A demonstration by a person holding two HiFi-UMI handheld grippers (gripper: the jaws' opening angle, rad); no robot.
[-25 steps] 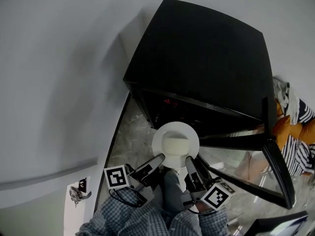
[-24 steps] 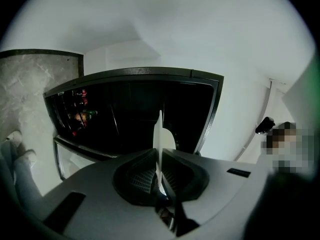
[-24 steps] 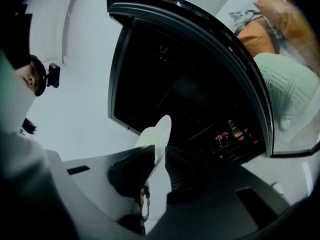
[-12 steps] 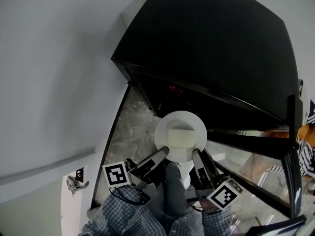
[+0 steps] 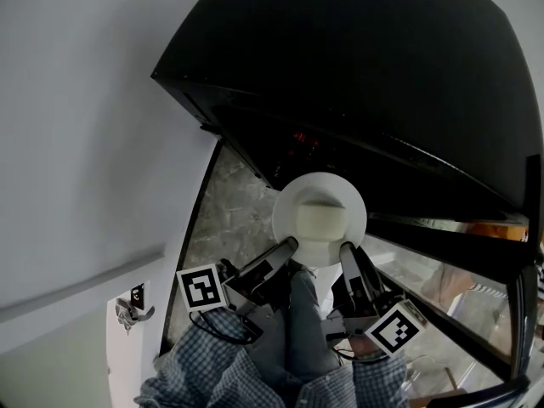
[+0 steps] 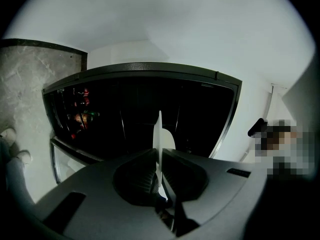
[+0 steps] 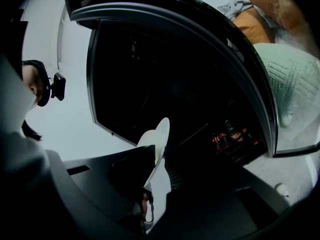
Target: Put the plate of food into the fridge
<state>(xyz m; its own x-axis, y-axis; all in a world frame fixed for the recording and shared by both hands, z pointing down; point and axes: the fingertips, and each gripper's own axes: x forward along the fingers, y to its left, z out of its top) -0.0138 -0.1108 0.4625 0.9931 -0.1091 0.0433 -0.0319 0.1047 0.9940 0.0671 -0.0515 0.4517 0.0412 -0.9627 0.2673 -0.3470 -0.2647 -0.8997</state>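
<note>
You hold the plate [image 5: 320, 182] of food [image 5: 321, 221] by its near rim, left gripper [image 5: 287, 246] and right gripper [image 5: 347, 250] both clamped on it, at the open fridge [image 5: 382, 75] front edge. Next, slide it level inside.

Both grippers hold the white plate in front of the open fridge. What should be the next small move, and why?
Probably ease the plate forward, kept level, toward the dark opening of the fridge. The left gripper and right gripper are each shut on its near rim, the food sits on it, and the plate is not yet inside.
</note>
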